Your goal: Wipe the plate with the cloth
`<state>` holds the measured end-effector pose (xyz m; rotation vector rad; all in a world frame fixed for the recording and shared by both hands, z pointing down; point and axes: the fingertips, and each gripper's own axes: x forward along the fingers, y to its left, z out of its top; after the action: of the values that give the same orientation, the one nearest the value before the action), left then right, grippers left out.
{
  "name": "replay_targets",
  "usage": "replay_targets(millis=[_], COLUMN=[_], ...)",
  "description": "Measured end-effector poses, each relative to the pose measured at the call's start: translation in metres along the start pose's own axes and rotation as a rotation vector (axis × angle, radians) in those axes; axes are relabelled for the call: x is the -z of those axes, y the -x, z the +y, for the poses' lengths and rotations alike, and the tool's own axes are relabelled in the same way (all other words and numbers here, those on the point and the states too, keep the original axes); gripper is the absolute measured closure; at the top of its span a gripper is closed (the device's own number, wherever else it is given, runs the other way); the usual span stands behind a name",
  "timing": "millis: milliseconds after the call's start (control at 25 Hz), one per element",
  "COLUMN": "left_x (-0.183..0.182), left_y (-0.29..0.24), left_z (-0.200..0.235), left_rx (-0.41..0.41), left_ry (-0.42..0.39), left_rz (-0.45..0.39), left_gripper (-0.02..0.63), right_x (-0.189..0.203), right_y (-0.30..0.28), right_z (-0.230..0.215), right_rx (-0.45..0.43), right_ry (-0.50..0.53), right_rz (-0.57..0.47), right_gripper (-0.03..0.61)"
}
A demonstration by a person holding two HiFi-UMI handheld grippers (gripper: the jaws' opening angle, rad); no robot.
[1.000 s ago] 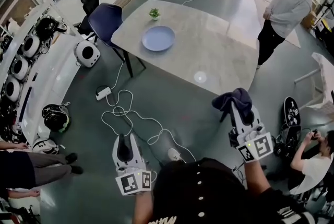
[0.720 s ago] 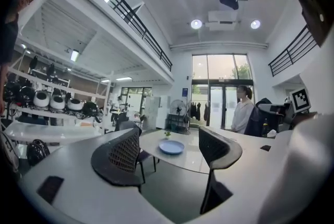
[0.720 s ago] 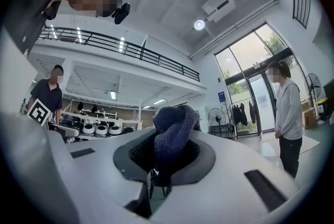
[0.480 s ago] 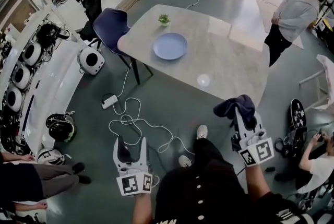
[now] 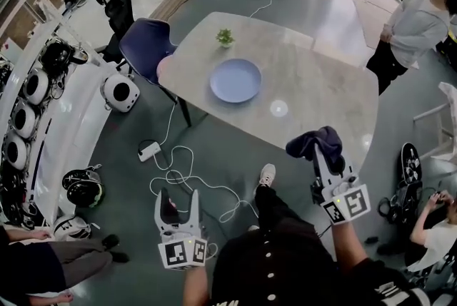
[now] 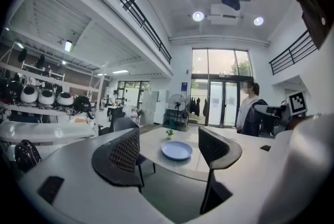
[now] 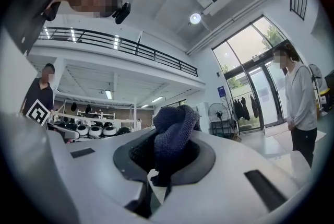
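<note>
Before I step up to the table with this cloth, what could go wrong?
The looped white cable lies on the floor by your white shoe, so you might trip. The small green potted plant stands just beyond the round light-blue plate; a wide wipe could tip it.

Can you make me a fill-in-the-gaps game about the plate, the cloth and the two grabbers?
1. The plate on the table is ____ in colour.
2. The right gripper is shut on a dark ____.
3. The left gripper has its jaws ____, with nothing between them.

Missing words: blue; cloth; open (those jaws have just been opening).
</note>
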<state>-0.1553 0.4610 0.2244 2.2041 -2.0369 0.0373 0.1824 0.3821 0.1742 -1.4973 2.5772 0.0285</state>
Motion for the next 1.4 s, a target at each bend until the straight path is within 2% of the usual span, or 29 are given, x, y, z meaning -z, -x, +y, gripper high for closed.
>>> replay_targets(millis=[440,680,880,1120,1400], left_x=[-0.040,-0.048,-0.032,-0.005,0.048], left_y=[-0.201,-0.262,-0.285,-0.330,-0.405], left_z=[0.010,0.010,0.014,0.025,0.037], left_rx=[-0.041,-0.064,-0.065,-0.036,0.051], left_ry=[0.017,0.018,0.050,0.065,0.115], left_rz=[0.017,0.032,0.101,0.183,0.304], left_gripper=[0.265,0.265,0.265,0.267,0.275], right_x=[0.003,0.013,0.027,0.049,0.095], right_y=[-0.185,-0.240,-0.261,-0.297,-0.347], right_z=[-0.103,-0.133,-0.140,-0.136,-0.115], right_rx=[-0.074,-0.118,-0.136,-0.180,-0.318], right_ry=[0.032,0.065,0.093,0.188,0.340], right_rz=[0.012,0.030,0.065,0.082,0.170], right_gripper=[0.541,0.541,0.541,0.541,0.541])
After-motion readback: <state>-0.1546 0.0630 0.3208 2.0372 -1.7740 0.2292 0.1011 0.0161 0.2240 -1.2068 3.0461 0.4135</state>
